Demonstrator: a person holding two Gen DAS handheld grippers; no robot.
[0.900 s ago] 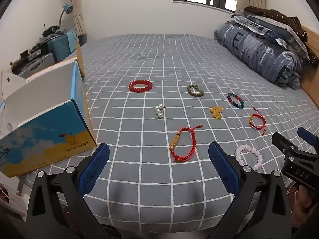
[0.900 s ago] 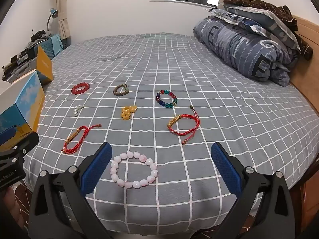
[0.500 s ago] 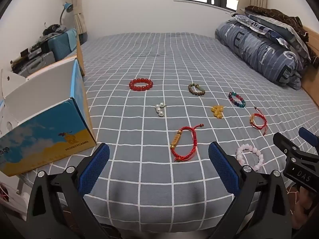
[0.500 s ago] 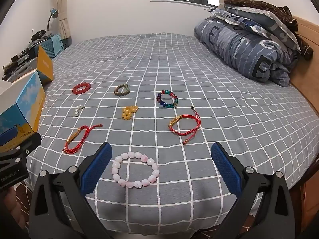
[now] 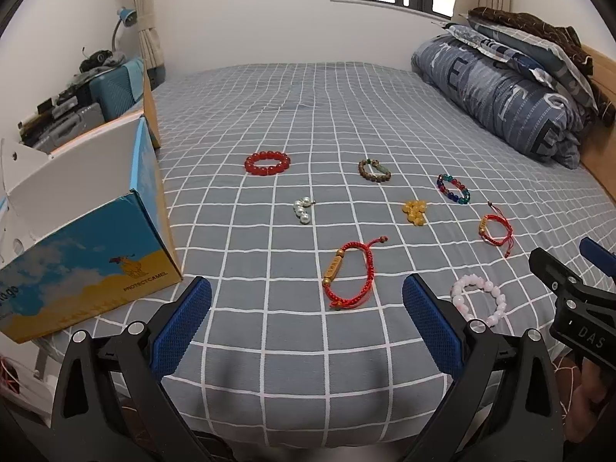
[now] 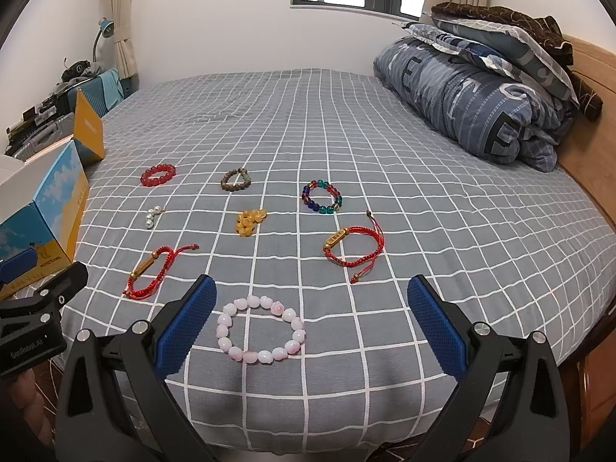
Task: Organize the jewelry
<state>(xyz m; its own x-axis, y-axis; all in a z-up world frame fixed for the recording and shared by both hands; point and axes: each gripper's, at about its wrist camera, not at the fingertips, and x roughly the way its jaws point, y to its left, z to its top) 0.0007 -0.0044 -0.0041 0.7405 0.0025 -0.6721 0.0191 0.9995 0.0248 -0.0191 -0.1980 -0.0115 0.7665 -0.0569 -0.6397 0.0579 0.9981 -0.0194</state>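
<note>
Eight pieces of jewelry are seen lying loose on the grey checked bedsheet point(image 6: 385, 123), so the organizing is judged to be at its very start, with nothing yet collected. In the far row a red bead bracelet point(image 6: 158, 175), a brown bead bracelet point(image 6: 235, 180) and a multicoloured bead bracelet point(image 6: 322, 196) are laid from left to right; nearer, a short pearl string point(image 6: 152, 217) and a bunched amber bead bracelet point(image 6: 250, 222) are found, then two red cord bracelets, one at the left point(image 6: 154, 271) and one at the right point(image 6: 352, 248). Nearest the edge, a pink bead bracelet point(image 6: 261, 329) is framed between the fingers of the right gripper point(image 6: 308, 323), which is held wide apart and empty above it. The left gripper point(image 5: 306, 325) is likewise spread wide with nothing in it, and the left red cord bracelet point(image 5: 348, 275) is lined up just beyond its tips. An open cardboard box point(image 5: 92, 231) is set at the left edge of the bed, near the jewelry but apart from it; whether anything is already inside cannot be told. All eight pieces are judged still to be picked up and placed.
</note>
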